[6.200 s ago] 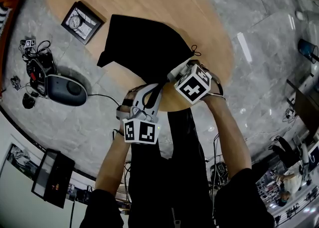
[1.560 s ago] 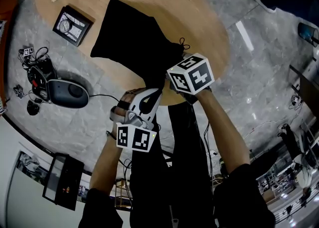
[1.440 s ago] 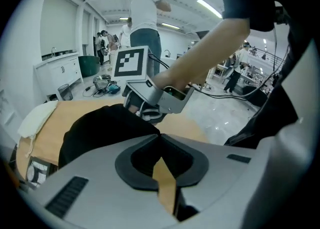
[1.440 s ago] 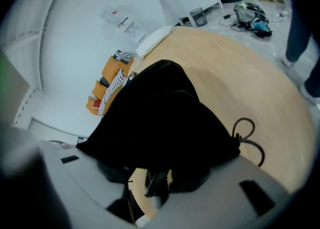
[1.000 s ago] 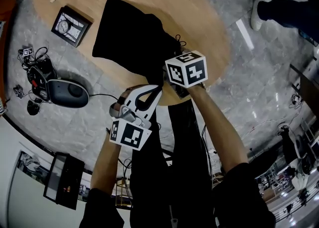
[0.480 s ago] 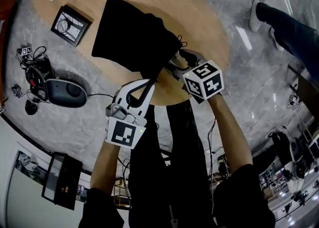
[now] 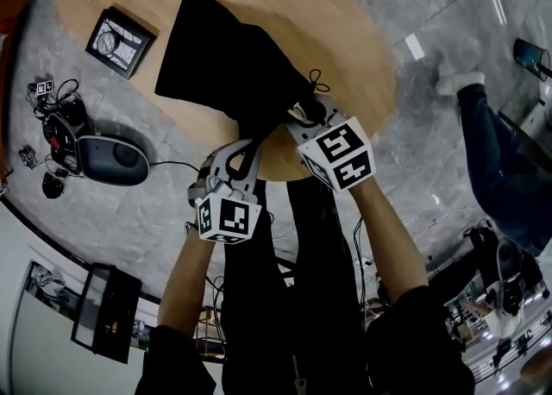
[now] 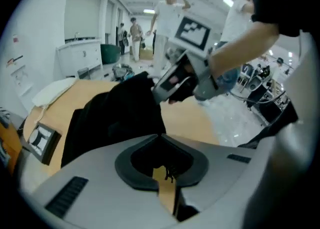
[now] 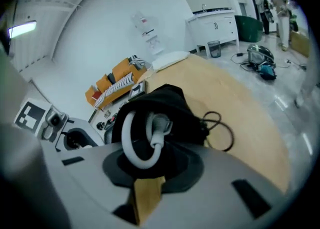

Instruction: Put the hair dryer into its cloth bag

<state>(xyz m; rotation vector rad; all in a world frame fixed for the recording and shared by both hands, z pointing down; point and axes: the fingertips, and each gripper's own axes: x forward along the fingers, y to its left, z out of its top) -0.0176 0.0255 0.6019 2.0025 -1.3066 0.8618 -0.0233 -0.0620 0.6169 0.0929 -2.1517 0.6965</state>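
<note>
Right tongs [image 9: 150, 148] have just closed on the white cord loop [image 9: 126, 133] poking from the cloth bag [image 7: 233, 65]; your left tongs [image 8: 161, 135] are clamped shut on its rim. Hair dryer body looks bagged on the table [image 7: 345, 31]; only the cord is left to tuck.

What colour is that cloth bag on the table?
The cloth bag is black, clearest in the head view.

Your right gripper [image 9: 150, 145]: jaws have just been closing and now sit nearly together at the mouth of the black cloth bag [image 9: 176, 104], apparently pinching its fabric. A grey cord loop [image 9: 129, 145] protrudes there. The black drawstring [image 9: 222, 129] trails onto the wooden table [image 9: 250, 118], toward its right edge.
</note>
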